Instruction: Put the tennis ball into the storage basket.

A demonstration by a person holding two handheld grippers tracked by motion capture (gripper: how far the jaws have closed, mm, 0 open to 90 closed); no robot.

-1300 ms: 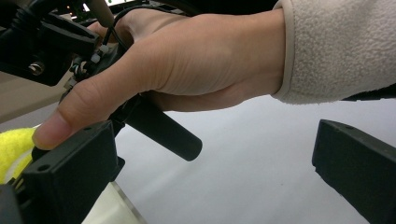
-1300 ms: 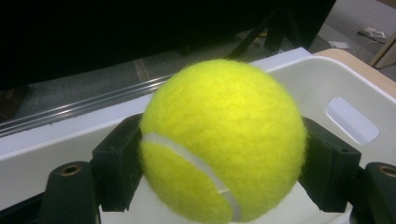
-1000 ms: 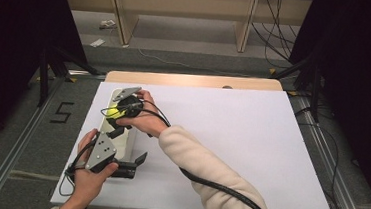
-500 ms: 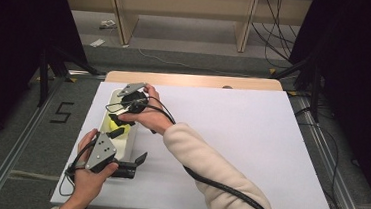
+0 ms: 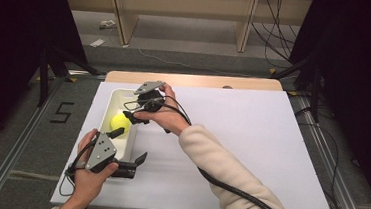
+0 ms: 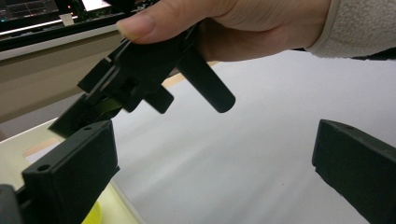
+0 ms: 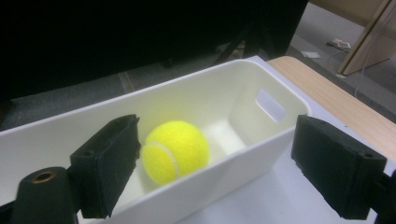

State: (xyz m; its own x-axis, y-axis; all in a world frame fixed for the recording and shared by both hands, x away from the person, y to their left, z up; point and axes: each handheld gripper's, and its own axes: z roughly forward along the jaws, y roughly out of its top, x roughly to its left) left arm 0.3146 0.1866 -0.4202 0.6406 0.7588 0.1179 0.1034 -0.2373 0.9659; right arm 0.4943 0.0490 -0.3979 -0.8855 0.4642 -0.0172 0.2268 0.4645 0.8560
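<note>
We find the tennis ball (image 7: 175, 150) resting inside the white bin (image 7: 261, 140); placement looks complete. Our right gripper (image 7: 217, 163) stands wide and empty above the bin, the left gripper (image 5: 129, 156) wide at its near end.

Bright even table light, dark surroundings; near jaws and hand blurred.

From my remote station: my right arm wears a cream fleece sleeve (image 5: 228, 173) with a nubbly texture; my left forearm is bare. Each hand carries a black gripper topped by a grey three-cornered plate dotted with small screws. The left gripper (image 5: 128, 150) has blocky matte-black jaws with round screw holes; the right gripper (image 5: 135, 115) matches it. A thick black cable (image 5: 236, 194) trails along the sleeve; thinner black leads loop beside the left hand (image 5: 87, 179).
</note>
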